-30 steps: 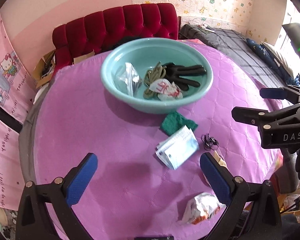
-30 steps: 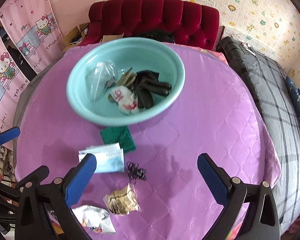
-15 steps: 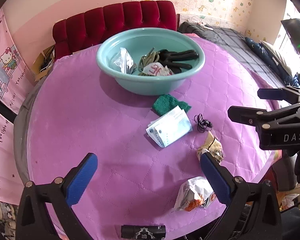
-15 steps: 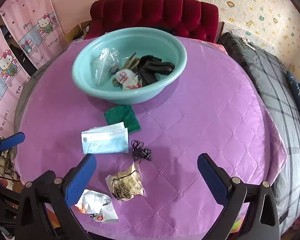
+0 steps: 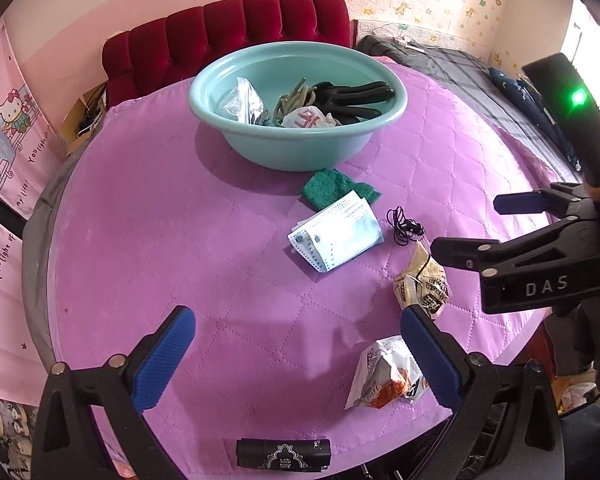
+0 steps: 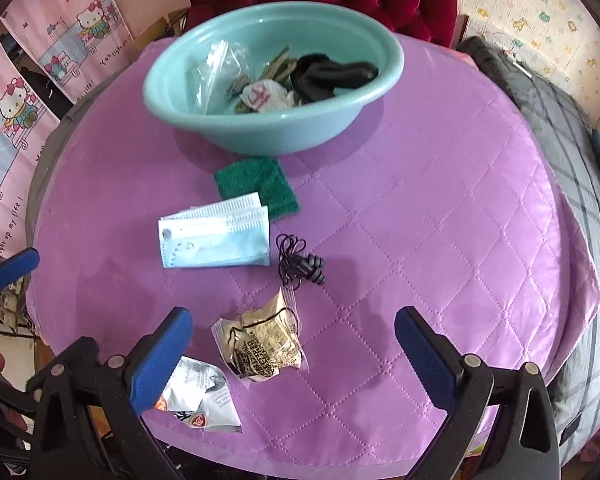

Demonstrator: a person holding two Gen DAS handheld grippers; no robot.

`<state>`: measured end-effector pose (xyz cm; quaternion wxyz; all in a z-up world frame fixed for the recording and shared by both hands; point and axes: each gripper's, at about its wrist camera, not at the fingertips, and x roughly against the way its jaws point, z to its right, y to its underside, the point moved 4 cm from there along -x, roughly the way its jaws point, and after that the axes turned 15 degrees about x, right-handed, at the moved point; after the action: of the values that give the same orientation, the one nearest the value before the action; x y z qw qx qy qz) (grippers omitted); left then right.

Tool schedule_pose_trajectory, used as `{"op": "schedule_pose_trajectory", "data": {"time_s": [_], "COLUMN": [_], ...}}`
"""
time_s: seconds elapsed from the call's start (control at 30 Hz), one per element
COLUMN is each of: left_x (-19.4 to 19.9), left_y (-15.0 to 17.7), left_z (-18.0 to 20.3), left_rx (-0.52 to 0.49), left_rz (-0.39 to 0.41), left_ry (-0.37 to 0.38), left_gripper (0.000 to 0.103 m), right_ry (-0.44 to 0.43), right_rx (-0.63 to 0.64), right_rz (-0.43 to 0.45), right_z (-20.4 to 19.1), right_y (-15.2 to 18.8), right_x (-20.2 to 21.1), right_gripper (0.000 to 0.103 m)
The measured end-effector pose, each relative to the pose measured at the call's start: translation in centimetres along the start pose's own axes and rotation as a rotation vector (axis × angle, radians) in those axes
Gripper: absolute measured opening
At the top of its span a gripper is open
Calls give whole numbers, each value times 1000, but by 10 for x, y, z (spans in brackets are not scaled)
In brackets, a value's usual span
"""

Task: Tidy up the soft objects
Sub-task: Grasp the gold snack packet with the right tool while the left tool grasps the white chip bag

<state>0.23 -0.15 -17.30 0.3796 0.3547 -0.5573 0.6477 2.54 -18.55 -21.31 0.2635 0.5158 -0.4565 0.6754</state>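
Note:
A teal basin (image 5: 300,152) (image 6: 260,132) stands at the far side of the purple quilted table and holds a black glove (image 5: 352,96), a clear plastic bag (image 5: 240,100), green cord and a white wrapper. In front of it lie a green cloth (image 6: 256,184), a stack of blue face masks (image 6: 216,238), a black hair tie bundle (image 6: 300,262), a tan snack packet (image 6: 260,344) and a white-orange packet (image 5: 384,372). My left gripper (image 5: 300,354) hangs open over the near table. My right gripper (image 6: 294,354) hangs open above the tan packet.
A black rectangular case (image 5: 284,454) lies at the table's near edge. A red tufted headboard (image 5: 228,36) stands behind the basin, a grey checked bed (image 6: 572,128) runs along the right, and pink cartoon curtains (image 6: 28,92) hang at the left.
Both grippers have pulled back and up from the basin toward the table's near edge, so the packets and the black case have come into view. Both stay open.

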Motion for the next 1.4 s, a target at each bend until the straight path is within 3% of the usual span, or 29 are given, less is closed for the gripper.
{"op": "schedule_pose_trajectory", "data": {"time_s": [0.73, 0.8, 0.93, 0.97, 1.4], "left_x": [-20, -20, -20, -21, -25], "left_y": [26, 28, 32, 33, 44], "left_z": [3, 2, -1, -1, 15], "left_rx": [0, 10, 19, 20, -19], "left_rz": [-103, -112, -124, -126, -167], "left_ry": [9, 21, 23, 26, 77], "left_gripper": [103, 103, 103, 103, 103], "right_ry": [-111, -116, -181, -190, -129], "right_rx": [42, 41, 11, 12, -6], "right_rz": [-167, -165, -172, -182, -125], "right_z": [-19, -20, -22, -24, -22], "right_y": [10, 9, 10, 11, 23], "right_x": [-75, -79, -88, -91, -79], "right_gripper": [102, 98, 78, 66, 46]}}
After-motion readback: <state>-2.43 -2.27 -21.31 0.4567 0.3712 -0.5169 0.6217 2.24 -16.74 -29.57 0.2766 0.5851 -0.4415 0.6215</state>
